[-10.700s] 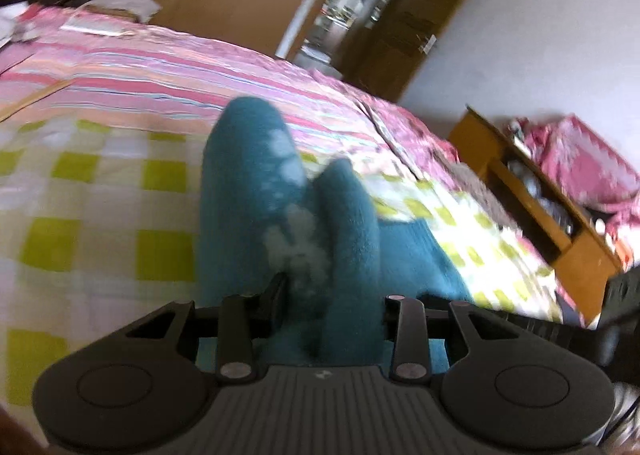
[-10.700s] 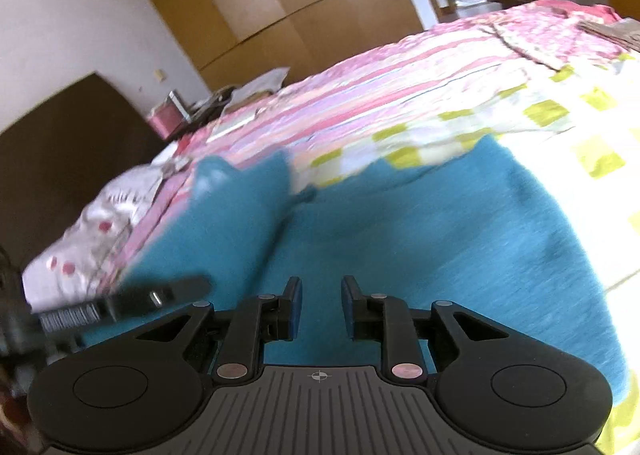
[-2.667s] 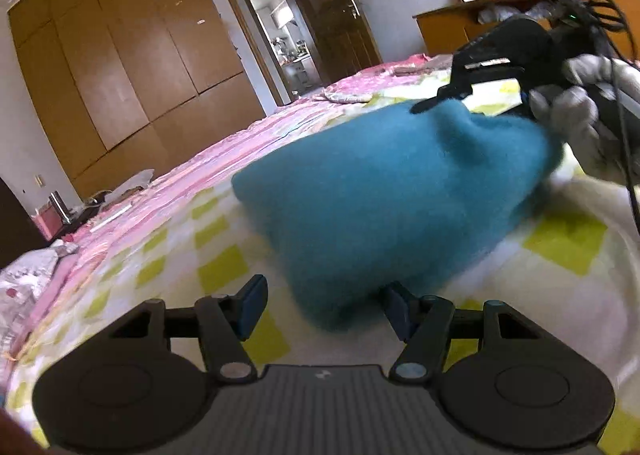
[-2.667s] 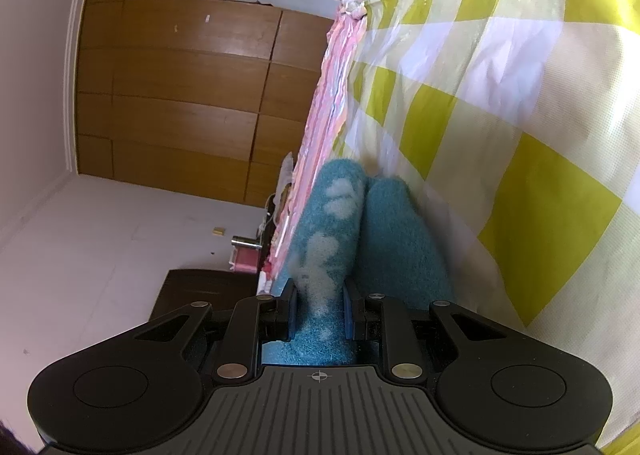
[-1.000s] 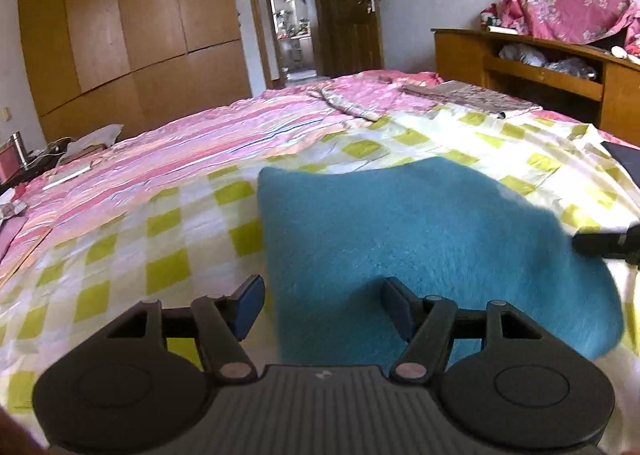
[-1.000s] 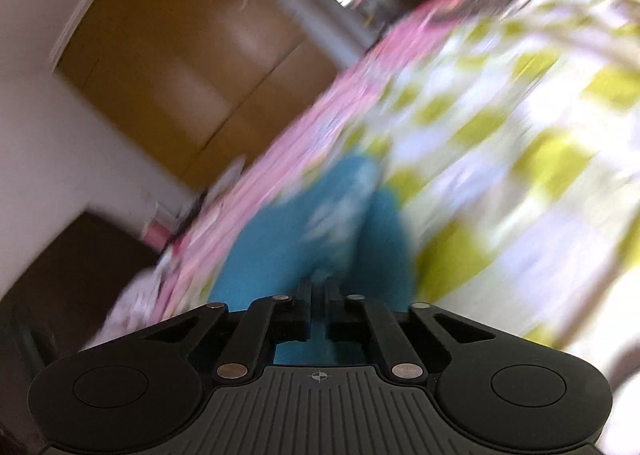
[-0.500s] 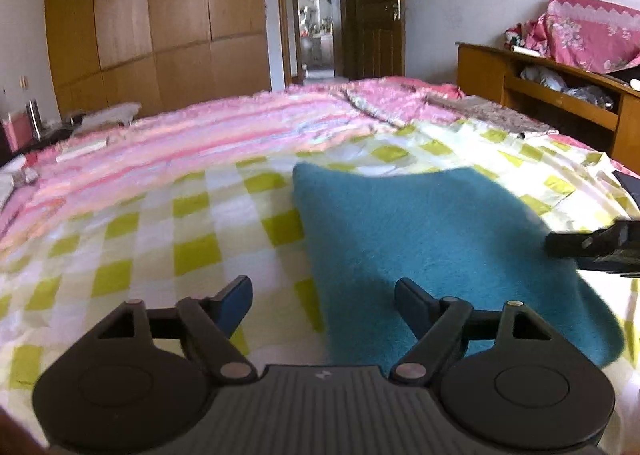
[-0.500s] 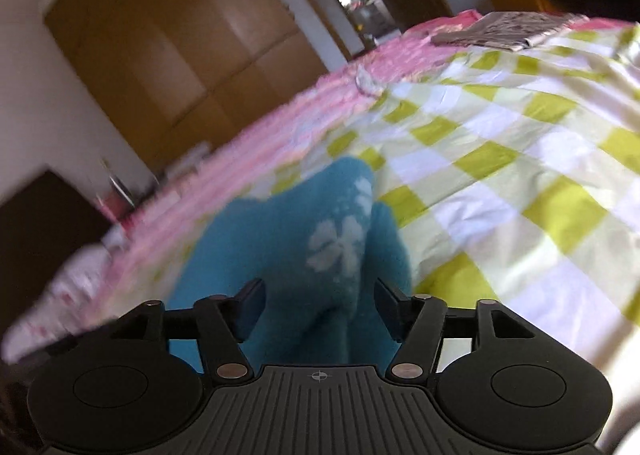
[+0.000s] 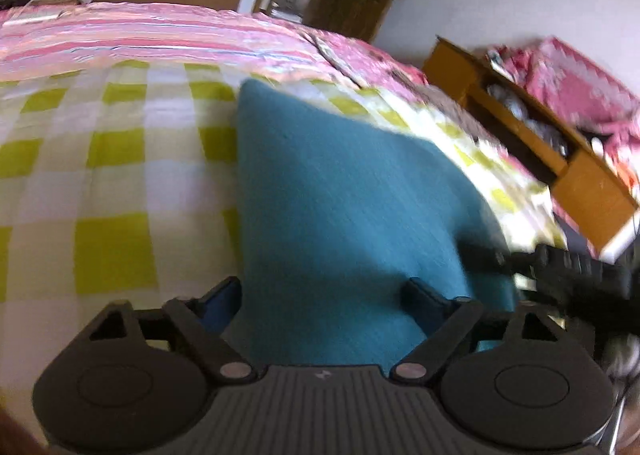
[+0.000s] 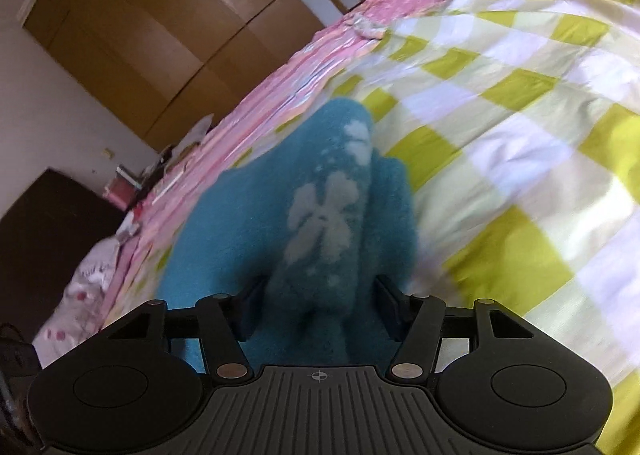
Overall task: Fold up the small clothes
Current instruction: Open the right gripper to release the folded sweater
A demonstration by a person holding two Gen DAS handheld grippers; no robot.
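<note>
The fuzzy teal fleece garment [image 9: 352, 191] lies flat on the yellow-checked bedsheet [image 9: 116, 175]. The left gripper [image 9: 320, 297] gapes open; the right gripper [image 10: 316, 301] has just been narrowing, straddling a bunched fold unpinched. Next probably: regrip, fold over.

Two matte black handheld grippers, each seen from its own wrist camera.

The left gripper [image 9: 322, 295] has a ribbed black plastic body, two round raised discs at its sides, silver pivot screws on angled black linkage arms, blue-faced finger pads [image 9: 224, 301] and a small pale logo at centre. The right gripper [image 10: 316, 297] matches it, with dark finger pads [image 10: 252, 301], brassy pivot screws and a crosshair mark at centre.
</note>
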